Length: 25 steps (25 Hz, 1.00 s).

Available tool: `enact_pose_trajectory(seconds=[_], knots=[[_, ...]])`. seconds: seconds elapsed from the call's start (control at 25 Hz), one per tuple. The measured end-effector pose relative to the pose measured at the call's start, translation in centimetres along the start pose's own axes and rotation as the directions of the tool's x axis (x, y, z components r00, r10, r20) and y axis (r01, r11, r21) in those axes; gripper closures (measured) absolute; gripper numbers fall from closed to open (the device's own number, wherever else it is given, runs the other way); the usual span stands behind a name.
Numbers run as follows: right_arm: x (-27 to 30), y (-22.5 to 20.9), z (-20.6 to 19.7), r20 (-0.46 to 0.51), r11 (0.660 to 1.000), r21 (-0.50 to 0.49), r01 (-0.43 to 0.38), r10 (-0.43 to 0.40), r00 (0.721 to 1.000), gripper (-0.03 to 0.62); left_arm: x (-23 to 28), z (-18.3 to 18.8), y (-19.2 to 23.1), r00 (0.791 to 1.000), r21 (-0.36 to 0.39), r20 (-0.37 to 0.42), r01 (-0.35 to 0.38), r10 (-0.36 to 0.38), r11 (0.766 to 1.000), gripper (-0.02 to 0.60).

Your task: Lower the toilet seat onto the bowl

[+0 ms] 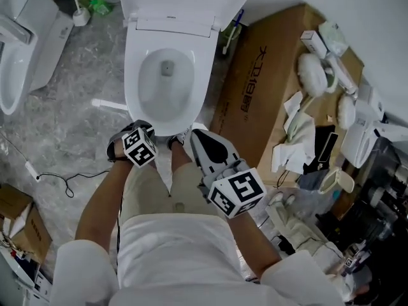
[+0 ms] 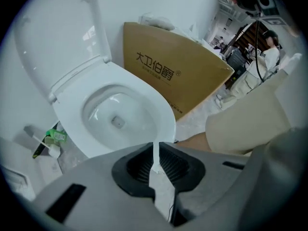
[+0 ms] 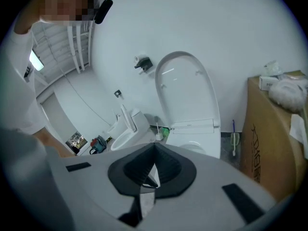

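White toilet seat (image 3: 185, 88) stands raised upright behind the open white bowl (image 1: 135, 75)

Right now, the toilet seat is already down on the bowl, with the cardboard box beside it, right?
No: the toilet seat stands upright, leaving the bowl open, as the right gripper view shows. The cardboard box is beside it.

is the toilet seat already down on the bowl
No, the toilet seat stands raised upright behind the bowl, whose rim is bare.
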State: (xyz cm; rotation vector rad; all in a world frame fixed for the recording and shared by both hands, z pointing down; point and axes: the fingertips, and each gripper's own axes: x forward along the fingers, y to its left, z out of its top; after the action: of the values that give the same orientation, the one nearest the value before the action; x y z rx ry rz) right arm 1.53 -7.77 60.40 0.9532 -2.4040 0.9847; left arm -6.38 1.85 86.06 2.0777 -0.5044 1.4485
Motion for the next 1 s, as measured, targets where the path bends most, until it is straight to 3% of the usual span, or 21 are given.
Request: enact_pose_trajectory(seconds=[0.28, 0.48, 0.72, 1.0], knots=[[-2.4, 2.8, 7.6, 0.094, 0.991, -0.125, -0.044, 0.056, 0.994, 0.597, -8.2, 3.1, 2.9, 0.985, -0.155, 0.116, -0.107, 0.126, 0.982, 0.574], [-4.4, 4.3, 12.1, 0.173, 0.981, -0.188, -0.042, 0.075, 0.982, 0.597, -14.9, 5.8, 4.8, 0.952, -0.276, 0.242, -0.115, 0.185, 0.954, 0.575], [-5.8, 5.0, 15.4, 0.246, 0.971, -0.238, -0.009, 0.069, 0.967, 0.597, -24.0, 9.4, 7.5, 0.865, -0.376, 0.383, -0.175, 0.325, 0.910, 0.575], [-7.8, 7.7, 19.0, 0.311, 0.954, -0.298, 0.011, 0.087, 0.947, 0.597, -34.5, 12.0, 8.6, 0.732, -0.405, 0.521, -0.242, 0.440, 0.882, 0.575]])
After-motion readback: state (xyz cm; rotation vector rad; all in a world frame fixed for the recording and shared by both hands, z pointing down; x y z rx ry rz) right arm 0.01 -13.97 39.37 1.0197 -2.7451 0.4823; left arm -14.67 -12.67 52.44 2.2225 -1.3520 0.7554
